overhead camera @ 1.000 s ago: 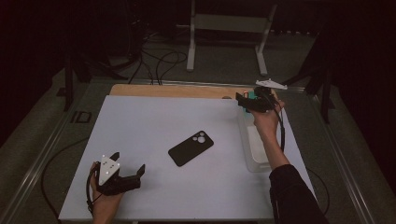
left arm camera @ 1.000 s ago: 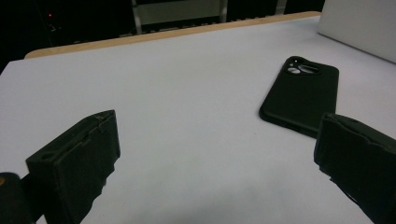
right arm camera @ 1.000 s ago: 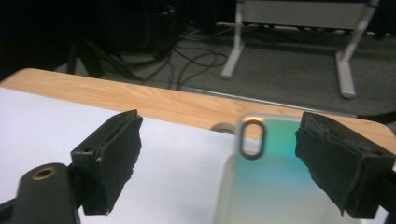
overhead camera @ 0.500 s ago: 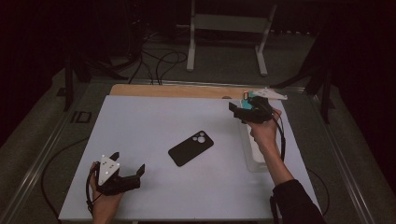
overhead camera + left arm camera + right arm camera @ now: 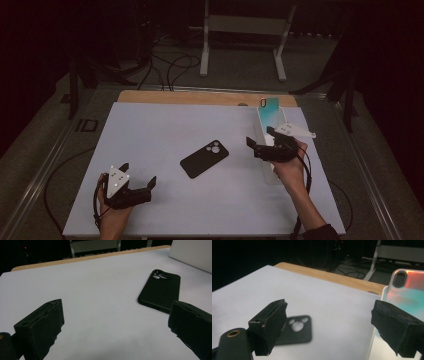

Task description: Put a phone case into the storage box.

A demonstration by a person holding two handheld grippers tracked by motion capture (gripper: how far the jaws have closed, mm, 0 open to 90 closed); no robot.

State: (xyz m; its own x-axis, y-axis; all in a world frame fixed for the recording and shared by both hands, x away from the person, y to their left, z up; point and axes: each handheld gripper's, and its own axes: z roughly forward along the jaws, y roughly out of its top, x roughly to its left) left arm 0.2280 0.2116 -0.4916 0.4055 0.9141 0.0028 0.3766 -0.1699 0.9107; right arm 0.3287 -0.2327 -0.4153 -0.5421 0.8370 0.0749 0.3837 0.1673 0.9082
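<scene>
A black phone case (image 5: 204, 159) lies camera side up in the middle of the white table (image 5: 165, 125). An iridescent teal-and-pink phone case (image 5: 270, 111) stands tilted at the far end of a narrow clear tray (image 5: 271, 176) on the right. My right gripper (image 5: 259, 136) hovers open just in front of it, with nothing between its jaws. In the right gripper view the iridescent case (image 5: 409, 290) is beside the right jaw and the black case (image 5: 297, 332) lies blurred behind the left jaw. My left gripper (image 5: 138, 175) rests open at the near left, with the black case (image 5: 160, 291) ahead of it.
A wooden strip (image 5: 200, 97) runs along the table's far edge. Beyond it are a dark floor, cables (image 5: 170, 65) and a white stand (image 5: 245, 30). A white box wall (image 5: 192, 252) shows at the top right of the left gripper view.
My right gripper has drawn back from the far right corner toward the near side, away from the iridescent case, which stays in the tray. The left gripper has not moved.
</scene>
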